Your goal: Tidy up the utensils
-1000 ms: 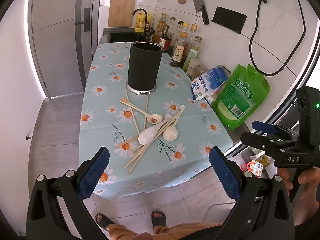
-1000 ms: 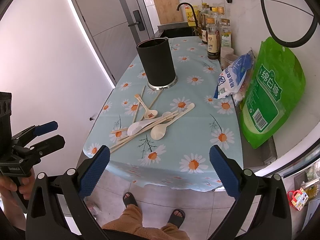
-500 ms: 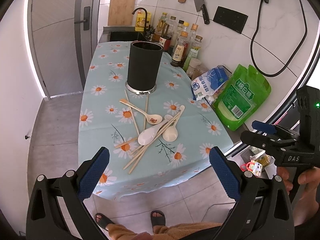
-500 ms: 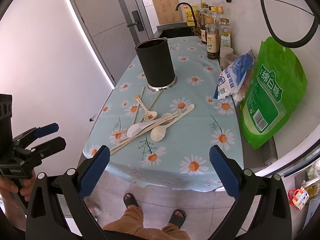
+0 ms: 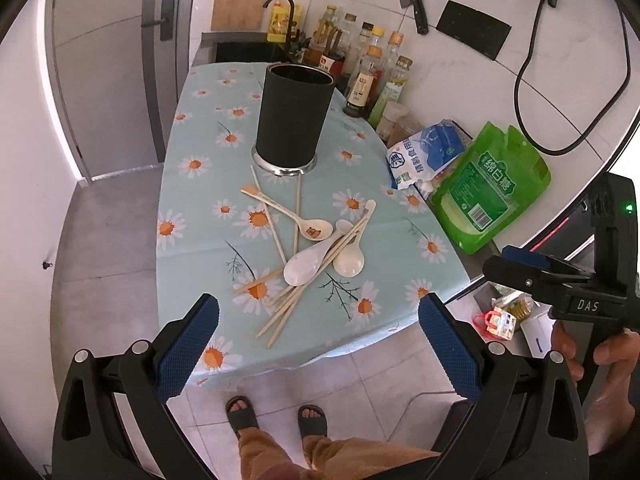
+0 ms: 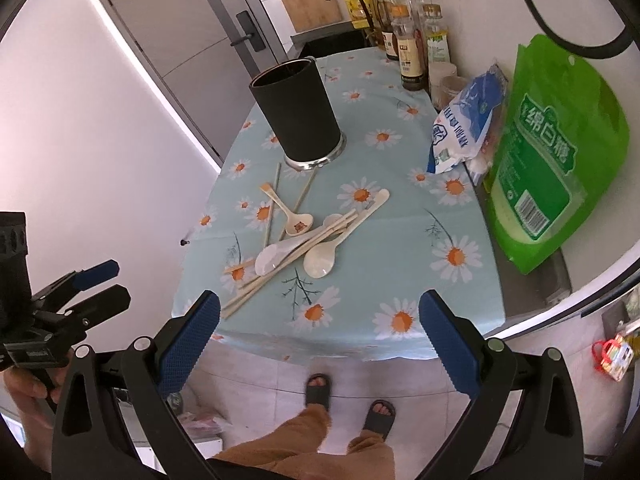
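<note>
A tall black utensil holder (image 5: 294,116) (image 6: 296,116) stands upright on the daisy tablecloth (image 5: 200,200). In front of it lies a loose pile. It holds a white spoon (image 5: 304,266) (image 6: 276,256), a cream spoon (image 5: 350,262) (image 6: 320,262), a small spoon with a bear picture (image 5: 316,230) (image 6: 296,226) and several wooden chopsticks (image 5: 288,304) (image 6: 248,290). My left gripper (image 5: 318,344) hangs open off the table's near edge, holding nothing. My right gripper (image 6: 318,344) is open and empty too, level with it on the right.
A green bag (image 5: 492,188) and a blue-white bag (image 5: 424,152) lean at the table's right side. Several bottles (image 5: 368,76) stand behind the holder near a sink tap (image 5: 280,4). A person's sandalled feet (image 5: 276,416) are on the tiled floor below.
Both grippers have stayed open and only drifted slightly. The utensils and the holder have not moved.
</note>
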